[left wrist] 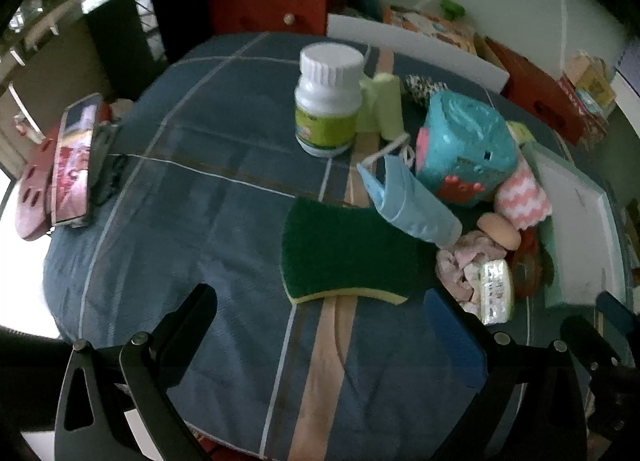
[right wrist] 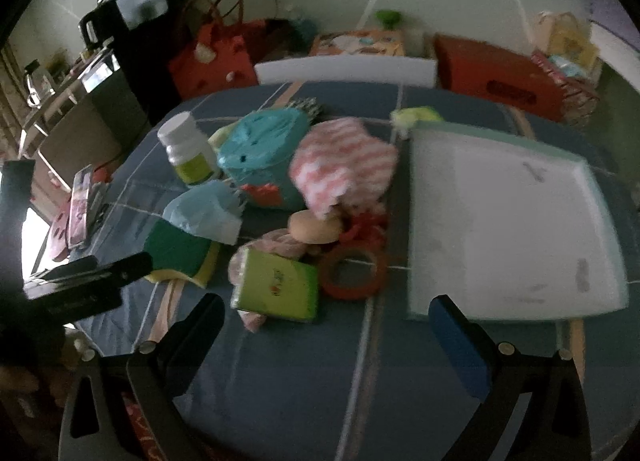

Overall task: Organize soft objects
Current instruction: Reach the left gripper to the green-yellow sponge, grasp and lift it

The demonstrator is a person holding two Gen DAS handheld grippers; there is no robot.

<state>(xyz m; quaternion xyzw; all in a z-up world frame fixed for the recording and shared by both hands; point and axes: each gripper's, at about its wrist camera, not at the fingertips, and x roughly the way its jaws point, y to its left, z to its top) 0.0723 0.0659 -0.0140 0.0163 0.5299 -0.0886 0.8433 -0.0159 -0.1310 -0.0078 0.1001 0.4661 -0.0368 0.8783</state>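
Note:
A green scouring sponge point(left wrist: 344, 257) with a yellow underside lies on the blue cloth just ahead of my open left gripper point(left wrist: 324, 321). A blue face mask point(left wrist: 408, 201) leans over its far corner. To the right are a pink-and-white chevron cloth point(left wrist: 520, 197), a round peach puff point(left wrist: 500, 231) and a crumpled pink cloth point(left wrist: 464, 265). My right gripper point(right wrist: 328, 341) is open and holds nothing, near the table's front edge. Ahead of it lie a green packet point(right wrist: 276, 291) on the pink cloth point(right wrist: 276, 245), the puff point(right wrist: 314, 227) and the chevron cloth point(right wrist: 344, 165).
A white tray point(right wrist: 508, 221) with a pale green rim sits at the right. A white bottle point(left wrist: 328, 101), a teal plastic toy point(left wrist: 460, 145), pale green foam rolls point(left wrist: 384, 105) and a red ring point(right wrist: 354, 271) share the table. A phone on a stand point(left wrist: 74, 165) is at the left edge.

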